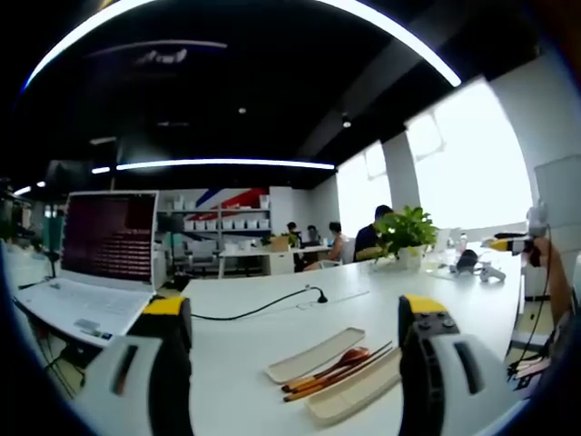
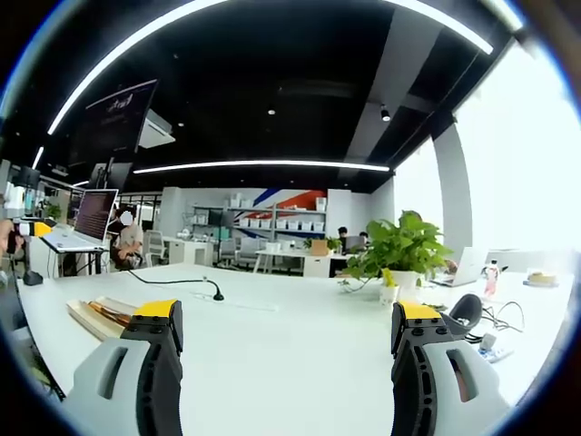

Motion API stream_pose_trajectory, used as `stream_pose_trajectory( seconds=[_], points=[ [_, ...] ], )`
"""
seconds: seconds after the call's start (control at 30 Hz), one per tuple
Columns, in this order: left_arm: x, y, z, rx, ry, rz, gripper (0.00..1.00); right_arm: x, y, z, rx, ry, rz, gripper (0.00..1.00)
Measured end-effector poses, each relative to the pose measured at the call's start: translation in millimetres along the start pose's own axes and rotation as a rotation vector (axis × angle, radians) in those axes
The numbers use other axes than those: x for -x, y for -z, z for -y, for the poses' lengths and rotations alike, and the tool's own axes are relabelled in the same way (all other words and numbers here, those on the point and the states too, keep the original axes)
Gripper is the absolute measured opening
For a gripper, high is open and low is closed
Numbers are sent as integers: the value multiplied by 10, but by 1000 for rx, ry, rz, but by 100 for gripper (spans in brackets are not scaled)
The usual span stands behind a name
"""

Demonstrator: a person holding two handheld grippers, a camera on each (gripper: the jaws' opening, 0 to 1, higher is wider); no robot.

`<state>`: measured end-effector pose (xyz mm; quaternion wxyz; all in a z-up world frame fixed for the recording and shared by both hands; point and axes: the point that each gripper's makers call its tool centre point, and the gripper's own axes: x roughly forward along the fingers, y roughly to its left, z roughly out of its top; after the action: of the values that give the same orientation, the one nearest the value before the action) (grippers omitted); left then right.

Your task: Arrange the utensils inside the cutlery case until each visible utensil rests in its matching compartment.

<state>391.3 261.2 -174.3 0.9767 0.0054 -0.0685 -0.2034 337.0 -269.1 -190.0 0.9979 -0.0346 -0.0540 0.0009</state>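
Note:
The beige cutlery case lies apart on the white table (image 1: 245, 363) in two long halves, a flat lid (image 1: 313, 356) and a deeper base (image 1: 356, 392). A reddish-brown spoon (image 1: 343, 360) and chopsticks (image 1: 334, 376) lie slanted between the halves, along the base's edge. My left gripper (image 1: 295, 309) hangs open just in front of them, its yellow-tipped jaws wide apart and holding nothing. My right gripper (image 2: 290, 311) is open too, over bare table. In the right gripper view the case (image 2: 95, 314) sits far to the left of its jaws.
An open laptop (image 1: 100, 263) stands at the table's left. A black cable (image 1: 263, 309) crosses the middle. A potted plant (image 2: 399, 247) and a black device with wires (image 2: 467, 311) sit to the right. People work at desks in the background.

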Motion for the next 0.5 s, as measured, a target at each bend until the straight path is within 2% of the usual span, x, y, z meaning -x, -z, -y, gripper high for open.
stream_pose_trajectory(
  seconds=[0.17,0.5],
  points=[
    [-11,2,8,2,7,-2,100,-18,49,-34,-16,-25,-13,99],
    [-7,14,8,5,13,-8,100,8,52,3,-9,-8,-15,99]
  ],
)
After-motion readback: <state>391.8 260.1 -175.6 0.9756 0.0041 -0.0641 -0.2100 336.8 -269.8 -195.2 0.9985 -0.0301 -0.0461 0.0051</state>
